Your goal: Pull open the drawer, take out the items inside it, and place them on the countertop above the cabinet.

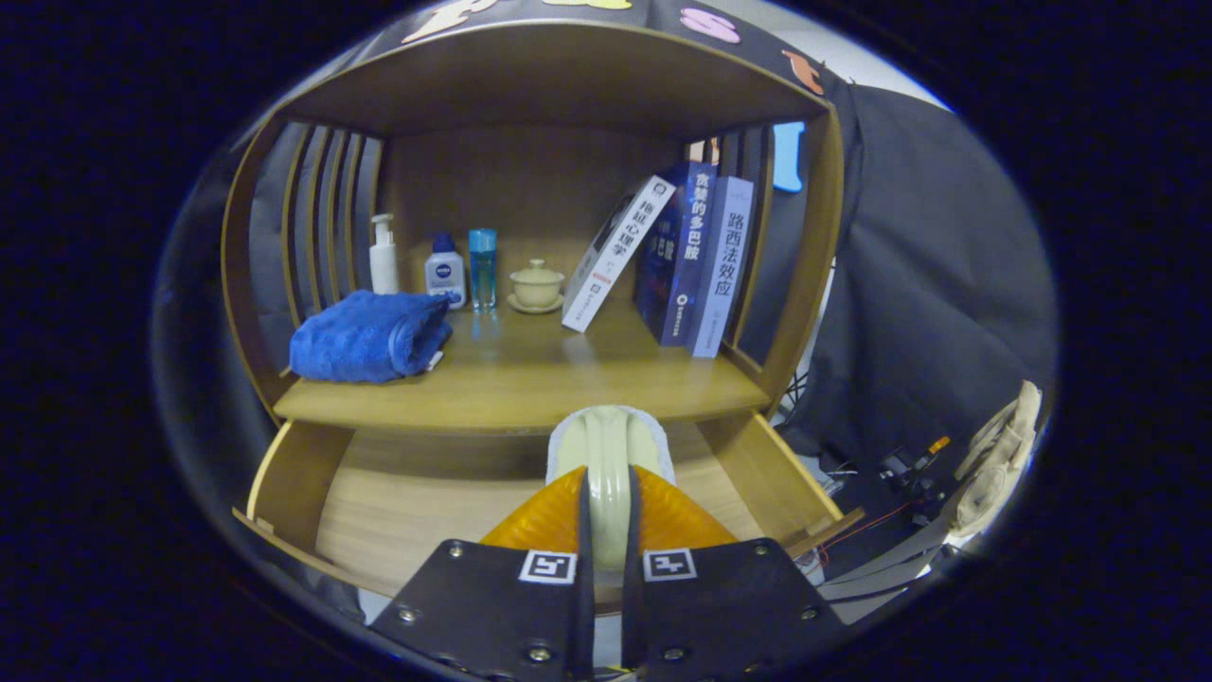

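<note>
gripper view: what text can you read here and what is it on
"拖延心理学": leaning white book
"贪婪的多巴胺": dark blue book
"路西法效应": pale blue book
white bottle: label too small to read
hand-held gripper, shut on a pale item: square markers, no words

One claw [608, 530] is showing, its two fingers [544, 516] pressing on one pale round-edged item [609, 445] that is standing up between them over one open drawer [398, 511]. On the counter [530, 379] one folded blue towel [369, 336] is lying at the near left. Three bottles are standing at the far left: one white pump bottle [383, 256], one small white bottle with a blue cap [445, 270] and one clear blue bottle [483, 268]. One lidded cup [537, 282] is sitting on one saucer [535, 305]. Three books are leaning at the right: one white book [617, 254], one dark blue book [684, 251] and one light blue book [724, 265].
</note>
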Motion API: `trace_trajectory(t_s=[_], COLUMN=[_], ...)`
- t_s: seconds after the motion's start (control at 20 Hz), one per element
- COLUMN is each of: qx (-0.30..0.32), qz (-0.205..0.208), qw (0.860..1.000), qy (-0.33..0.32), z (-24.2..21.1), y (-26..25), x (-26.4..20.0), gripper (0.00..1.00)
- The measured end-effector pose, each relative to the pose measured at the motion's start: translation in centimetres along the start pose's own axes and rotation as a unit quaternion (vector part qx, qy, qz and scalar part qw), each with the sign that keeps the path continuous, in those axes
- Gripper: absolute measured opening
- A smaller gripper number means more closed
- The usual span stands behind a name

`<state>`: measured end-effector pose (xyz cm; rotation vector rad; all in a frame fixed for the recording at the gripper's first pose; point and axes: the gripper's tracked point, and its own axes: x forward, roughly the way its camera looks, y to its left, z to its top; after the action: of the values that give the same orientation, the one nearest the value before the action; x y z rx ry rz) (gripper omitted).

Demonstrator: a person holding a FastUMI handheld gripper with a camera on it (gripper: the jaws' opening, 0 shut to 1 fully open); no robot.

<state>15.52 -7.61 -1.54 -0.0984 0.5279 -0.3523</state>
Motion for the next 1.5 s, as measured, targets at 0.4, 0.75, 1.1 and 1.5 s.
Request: trace_trajectory(t_s=[0.4,0.75,1.1,1.5], qx=[-0.014,-0.011,-0.010,-0.013], qz=[-0.011,0.008,0.035,0.050], qw=[0.999,0.999,0.999,0.998], qy=[-0.040,-0.038,0.007,0.029], z=[5.9,9.1,6.9,5.7], y=[0.8,4.6,7.0,7.6], x=[-0.9,3.9,9.0,12.5], gripper=[0.11,0.12,0.11,0.12])
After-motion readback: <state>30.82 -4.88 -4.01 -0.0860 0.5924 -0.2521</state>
